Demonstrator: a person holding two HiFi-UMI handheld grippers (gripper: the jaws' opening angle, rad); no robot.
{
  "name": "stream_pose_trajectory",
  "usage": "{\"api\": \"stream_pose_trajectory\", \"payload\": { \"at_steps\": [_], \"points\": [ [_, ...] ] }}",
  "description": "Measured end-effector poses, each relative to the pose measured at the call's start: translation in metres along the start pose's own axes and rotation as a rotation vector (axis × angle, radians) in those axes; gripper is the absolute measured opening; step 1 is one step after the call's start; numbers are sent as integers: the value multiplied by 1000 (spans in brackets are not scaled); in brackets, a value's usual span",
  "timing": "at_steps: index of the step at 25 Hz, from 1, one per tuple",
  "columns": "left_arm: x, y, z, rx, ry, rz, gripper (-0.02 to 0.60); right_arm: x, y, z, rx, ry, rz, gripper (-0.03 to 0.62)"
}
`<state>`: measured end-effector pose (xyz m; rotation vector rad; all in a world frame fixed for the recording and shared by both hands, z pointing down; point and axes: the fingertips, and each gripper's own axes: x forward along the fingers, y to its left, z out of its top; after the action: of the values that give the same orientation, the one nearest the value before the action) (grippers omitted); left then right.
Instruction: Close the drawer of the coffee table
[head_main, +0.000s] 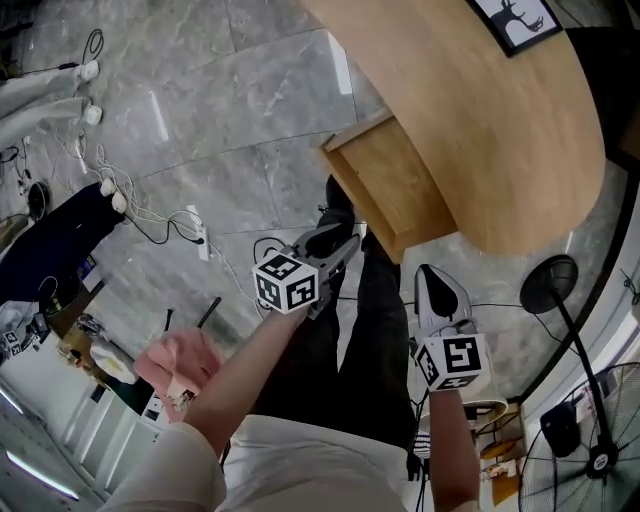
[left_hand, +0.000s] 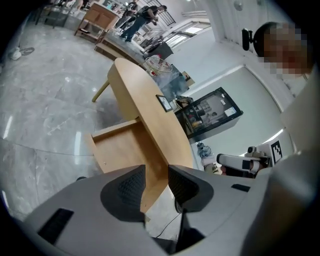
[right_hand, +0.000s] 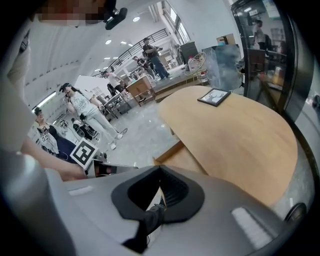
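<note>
**Drawer** (head_main: 390, 185): light wood, pulled out from under the oval coffee table (head_main: 480, 120) and standing open over the grey floor (head_main: 200, 100). It lies ahead of both grippers and touches neither.

**Left gripper** (head_main: 335, 240): jaws apart with nothing between the pads. The drawer's near corner shows through the gap.

**Right gripper** (head_main: 435, 290): jaws closed tip to tip, holding nothing, short of the table's rim.

**Drawer contents:** only the plain wood bottom can be seen. The back part is hidden beneath the tabletop.

**Framed picture** (head_main: 520, 20): on the tabletop, cut off at the head view's upper edge.
</note>
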<state>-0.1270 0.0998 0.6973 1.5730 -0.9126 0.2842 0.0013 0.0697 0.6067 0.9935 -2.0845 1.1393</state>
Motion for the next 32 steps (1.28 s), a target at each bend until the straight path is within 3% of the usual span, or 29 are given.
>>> {"api": "stream_pose_trajectory", "payload": {
  "at_steps": [10, 14, 24, 32],
  "points": [
    [51, 73, -40, -173, 30, 59, 196, 49, -20, -36, 58, 25, 9, 11],
    [72, 94, -49, -247, 31, 78, 254, 62, -28, -41, 74, 25, 11, 11],
    [115, 114, -54, -369, 4, 107, 353, 81, -42, -53, 122, 26, 9, 11],
    [136, 121, -59, -413, -5, 141, 371, 90, -54, -61, 149, 26, 6, 11]
  ]
}}
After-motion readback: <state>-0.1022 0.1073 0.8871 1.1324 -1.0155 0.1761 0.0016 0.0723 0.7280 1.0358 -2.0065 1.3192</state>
